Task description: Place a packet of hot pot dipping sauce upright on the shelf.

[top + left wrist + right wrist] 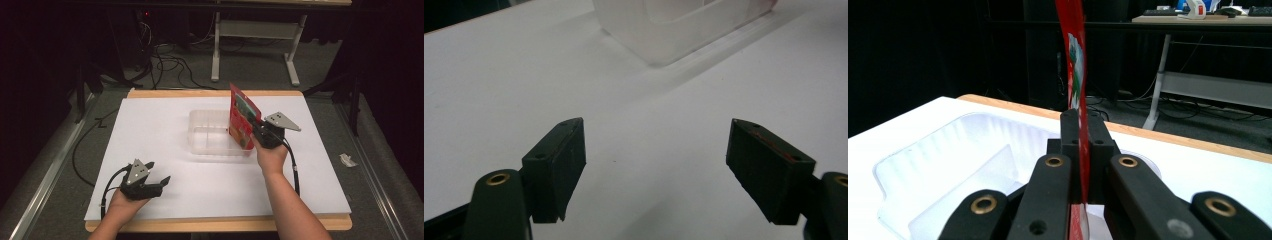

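Observation:
A flat red packet (241,116) with a printed picture stands on edge above the right end of a clear plastic tray (210,132). My right gripper (259,134) is shut on its lower edge; in the right gripper view the red packet (1074,60) rises thin and upright from between the jaws, with the clear tray (948,165) below and to the left. Near the table's front left, my left gripper (162,182) rests low over the white sheet and is open. Its jaws stand wide apart in the left gripper view with nothing between them, and the tray (674,25) is farther off.
A white sheet (150,135) covers the wooden table (210,93). Beyond the table stand a desk frame (255,45) and loose cables (170,65) on the floor. A small scrap (347,160) lies on the floor at the right.

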Tool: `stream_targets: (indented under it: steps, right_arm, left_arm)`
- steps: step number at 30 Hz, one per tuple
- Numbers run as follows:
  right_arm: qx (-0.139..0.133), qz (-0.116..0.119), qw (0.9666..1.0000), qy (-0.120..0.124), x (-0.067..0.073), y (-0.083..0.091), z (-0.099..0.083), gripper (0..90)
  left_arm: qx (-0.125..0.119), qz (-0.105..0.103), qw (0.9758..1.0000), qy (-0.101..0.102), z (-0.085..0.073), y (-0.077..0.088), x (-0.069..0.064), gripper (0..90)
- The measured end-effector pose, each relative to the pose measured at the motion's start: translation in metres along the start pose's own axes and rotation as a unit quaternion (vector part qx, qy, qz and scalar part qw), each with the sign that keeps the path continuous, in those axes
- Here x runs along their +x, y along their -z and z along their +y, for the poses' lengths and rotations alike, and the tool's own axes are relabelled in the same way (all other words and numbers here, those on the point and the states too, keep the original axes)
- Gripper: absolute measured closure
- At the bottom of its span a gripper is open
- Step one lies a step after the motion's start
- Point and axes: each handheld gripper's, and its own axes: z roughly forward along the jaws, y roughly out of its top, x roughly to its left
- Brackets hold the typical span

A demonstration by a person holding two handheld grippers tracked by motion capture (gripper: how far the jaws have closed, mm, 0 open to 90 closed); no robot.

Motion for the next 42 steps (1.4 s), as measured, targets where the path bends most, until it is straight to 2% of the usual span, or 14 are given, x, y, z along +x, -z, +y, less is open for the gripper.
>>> stream_targets:
  steps: [13,16,19,23,27,29,34,42]
  right_arm:
    - [0.011,0.001,0.9999,-0.008,-0.005,-0.001,0.003,88.9]
    - [0.019,0.008,0.9997,-0.014,-0.006,-0.002,0.003,82.1]
    - [0.026,0.017,0.9992,-0.024,-0.007,-0.003,0.002,66.4]
    - [0.040,0.030,0.9983,-0.030,-0.010,-0.004,0.004,51.5]
    - [0.038,0.031,0.9987,-0.013,-0.009,-0.003,0.007,32.0]
    - [0.038,0.029,0.9989,-0.006,-0.007,-0.002,0.009,24.9]
    - [0.052,0.036,0.9980,-0.001,-0.007,-0.003,0.013,16.5]
    - [0.059,0.037,0.9975,0.002,-0.006,-0.003,0.013,15.9]
  left_arm:
    - [-0.001,-0.001,1.0000,0.000,0.000,0.000,0.000,24.3]
    - [-0.001,-0.001,1.0000,0.000,0.000,0.000,0.000,24.4]
    - [0.000,-0.002,1.0000,0.000,0.000,0.000,0.000,24.3]
    - [0.000,-0.001,1.0000,0.000,0.000,0.000,0.000,24.3]
    - [0.001,-0.002,1.0000,0.000,0.000,0.000,0.000,24.3]
    - [0.000,-0.001,1.0000,0.000,0.000,0.000,0.000,24.3]
    - [-0.001,-0.002,1.0000,0.001,0.001,0.000,0.000,24.3]
    - [-0.003,-0.002,1.0000,0.002,0.001,0.001,0.000,24.3]
